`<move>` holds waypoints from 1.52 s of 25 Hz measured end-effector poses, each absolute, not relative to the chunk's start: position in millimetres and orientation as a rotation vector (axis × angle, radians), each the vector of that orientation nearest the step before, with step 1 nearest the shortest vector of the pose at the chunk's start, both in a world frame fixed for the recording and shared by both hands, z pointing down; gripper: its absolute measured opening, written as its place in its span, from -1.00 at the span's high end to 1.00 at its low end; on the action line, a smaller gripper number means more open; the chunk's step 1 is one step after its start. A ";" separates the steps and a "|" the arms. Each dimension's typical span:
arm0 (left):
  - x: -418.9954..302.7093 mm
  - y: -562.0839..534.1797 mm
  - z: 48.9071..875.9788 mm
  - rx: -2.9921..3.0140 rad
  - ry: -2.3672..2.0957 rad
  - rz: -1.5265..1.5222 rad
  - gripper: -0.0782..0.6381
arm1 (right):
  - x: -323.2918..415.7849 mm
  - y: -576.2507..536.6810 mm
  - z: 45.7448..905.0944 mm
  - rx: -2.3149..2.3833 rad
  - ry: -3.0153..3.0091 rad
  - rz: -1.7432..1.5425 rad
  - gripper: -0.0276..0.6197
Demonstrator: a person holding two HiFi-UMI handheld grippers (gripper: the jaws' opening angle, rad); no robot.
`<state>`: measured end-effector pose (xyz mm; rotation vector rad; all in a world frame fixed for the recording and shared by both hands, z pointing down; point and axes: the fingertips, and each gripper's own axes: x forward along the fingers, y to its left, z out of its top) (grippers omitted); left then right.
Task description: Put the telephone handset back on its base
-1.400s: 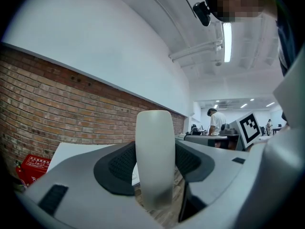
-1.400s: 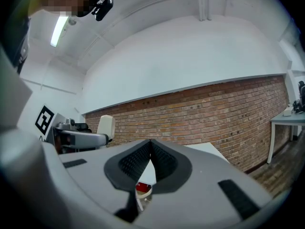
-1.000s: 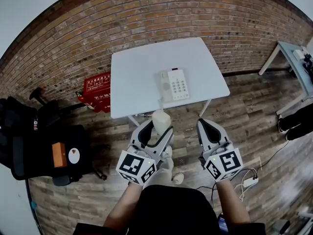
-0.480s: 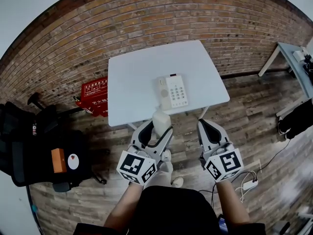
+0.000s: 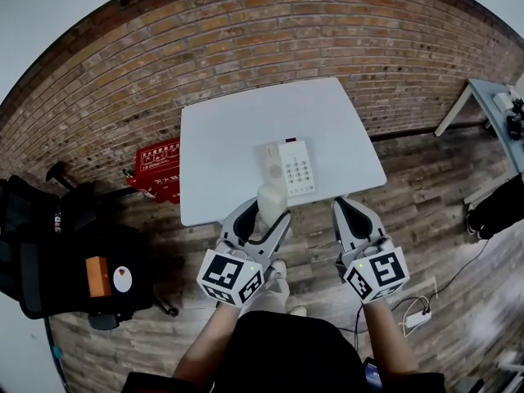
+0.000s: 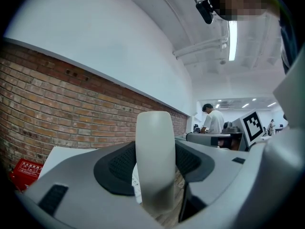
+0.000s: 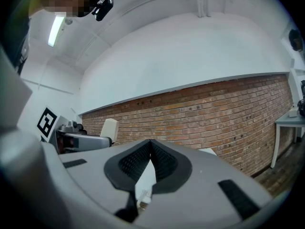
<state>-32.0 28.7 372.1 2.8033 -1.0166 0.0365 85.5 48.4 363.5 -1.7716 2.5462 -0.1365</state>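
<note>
- Between the left gripper's fingers sits the handset, pinched upright, just short of the base ahead of the tips.
- Right gripper: fingers pressed together, nothing in them.
- I'd tip the handset flat and line it up over the cradle before letting go.
- White table, wood floor, brick wall beyond.

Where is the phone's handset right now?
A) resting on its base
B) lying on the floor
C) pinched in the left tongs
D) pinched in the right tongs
C: the handset stands clamped between the left tongs, not on the base.
</note>
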 end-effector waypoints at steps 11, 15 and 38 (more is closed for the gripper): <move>-23.4 -17.3 371.2 2.799 -1.009 0.045 0.08 | 88.2 0.8 364.5 -1.761 2.560 -0.153 0.87; -23.2 -33.9 372.8 2.792 -1.003 0.047 0.08 | 86.9 -16.3 365.4 -1.761 2.568 -0.159 0.87; -37.9 -121.9 387.3 2.747 -0.969 0.055 0.08 | 72.7 -102.3 368.8 -1.809 2.576 -0.190 0.87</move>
